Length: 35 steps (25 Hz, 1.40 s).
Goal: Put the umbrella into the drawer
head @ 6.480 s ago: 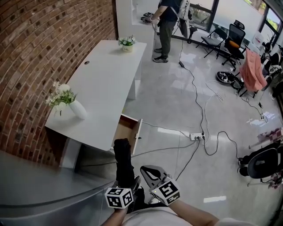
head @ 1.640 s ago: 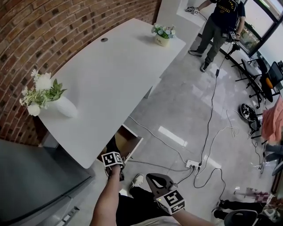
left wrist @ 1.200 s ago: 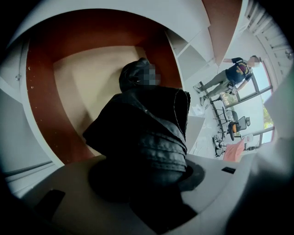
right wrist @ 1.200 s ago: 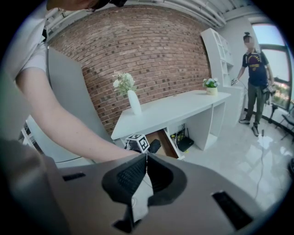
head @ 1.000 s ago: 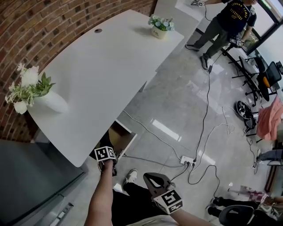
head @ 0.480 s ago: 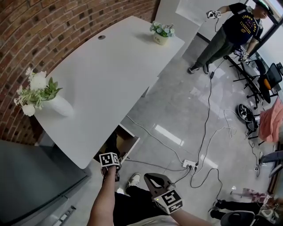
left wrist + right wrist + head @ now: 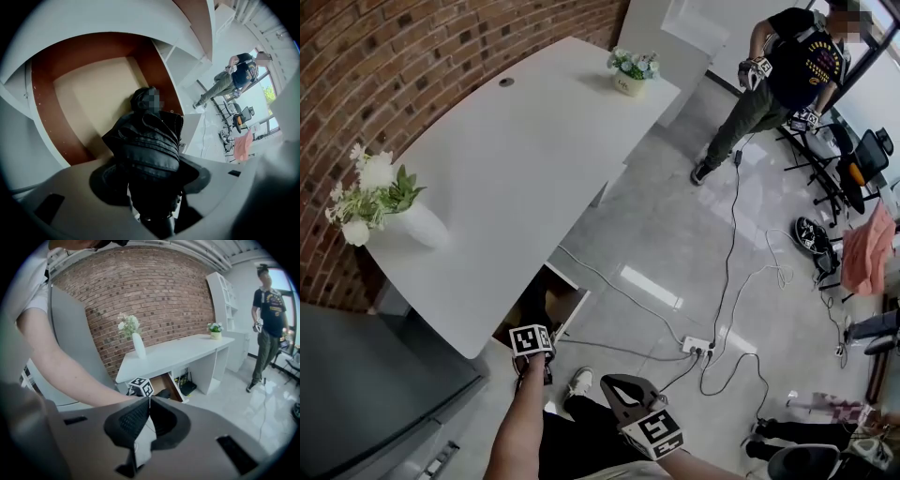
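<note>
The black folded umbrella [image 7: 150, 145] has its far end down in the open drawer [image 7: 89, 103], on the light brown bottom; its near end points up toward the camera, between the jaws of the left gripper [image 7: 154, 180]. Those jaws have just been opening and now stand very wide. The umbrella is between them, but the pads do not seem to squeeze it, so I think it has been let go. The right gripper [image 7: 147, 401] is well away from the drawer, low by the person's body; its jaws are closed together with nothing in them.

Here is what could go wrong. The umbrella looks tilted, not flat; if its near end only leans on a jaw, it could tip or slide when the left gripper pulls back, and maybe fall out onto the floor. The loose folds of cloth bulge out; one could catch on a jaw and get dragged along. I cannot tell if the whole umbrella is inside the drawer walls; if a part sticks up or over the front, the drawer could jam under the white desk [image 7: 516, 187] when pushed in, or pinch the cloth. A slow, straight pull back would be safest.
</note>
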Each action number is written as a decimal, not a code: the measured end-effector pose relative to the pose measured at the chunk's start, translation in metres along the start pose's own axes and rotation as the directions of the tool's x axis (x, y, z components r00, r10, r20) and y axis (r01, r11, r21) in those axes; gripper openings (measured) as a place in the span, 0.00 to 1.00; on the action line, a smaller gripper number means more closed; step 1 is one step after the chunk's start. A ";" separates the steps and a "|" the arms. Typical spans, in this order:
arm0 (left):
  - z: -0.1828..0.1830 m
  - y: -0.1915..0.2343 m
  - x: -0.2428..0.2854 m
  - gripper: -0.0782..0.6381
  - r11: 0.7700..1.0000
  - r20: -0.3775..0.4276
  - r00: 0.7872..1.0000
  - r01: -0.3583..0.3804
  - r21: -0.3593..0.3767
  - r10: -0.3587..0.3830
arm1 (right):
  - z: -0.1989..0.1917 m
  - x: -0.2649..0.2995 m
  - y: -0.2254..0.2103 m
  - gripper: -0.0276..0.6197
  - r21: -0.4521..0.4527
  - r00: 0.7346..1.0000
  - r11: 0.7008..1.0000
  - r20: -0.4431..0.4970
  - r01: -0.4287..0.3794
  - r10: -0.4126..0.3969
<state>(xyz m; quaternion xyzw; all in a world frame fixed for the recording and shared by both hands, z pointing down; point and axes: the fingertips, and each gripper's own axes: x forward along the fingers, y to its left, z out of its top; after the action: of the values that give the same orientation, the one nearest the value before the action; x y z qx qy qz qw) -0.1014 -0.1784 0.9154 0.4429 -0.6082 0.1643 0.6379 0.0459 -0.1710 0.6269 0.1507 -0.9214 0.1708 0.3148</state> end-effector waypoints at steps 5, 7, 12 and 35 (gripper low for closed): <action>0.002 0.000 -0.003 0.48 1.000 0.030 0.999 0.016 -0.008 -0.016 | -0.011 -0.009 -0.011 0.07 0.037 0.999 0.998 -0.002 0.055 -0.055; 0.005 -0.002 -0.009 0.48 1.000 0.047 0.999 0.018 -0.004 -0.017 | -0.011 -0.010 -0.011 0.07 0.051 0.998 0.997 0.010 0.056 -0.057; 0.012 -0.014 -0.032 0.48 0.999 0.085 0.996 0.016 0.036 -0.019 | -0.007 -0.006 -0.005 0.07 0.064 0.999 0.997 0.033 0.039 -0.041; -0.038 -0.012 -0.149 0.15 0.995 0.165 0.985 0.039 0.090 -0.053 | 0.032 0.003 0.053 0.07 0.032 0.993 0.999 0.112 0.025 -0.028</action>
<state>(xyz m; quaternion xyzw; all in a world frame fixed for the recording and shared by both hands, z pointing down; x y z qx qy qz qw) -0.0995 -0.1067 0.7790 0.4961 -0.6414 0.1379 0.5687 0.0061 -0.1368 0.5932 0.1771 -0.9329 0.1718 0.2625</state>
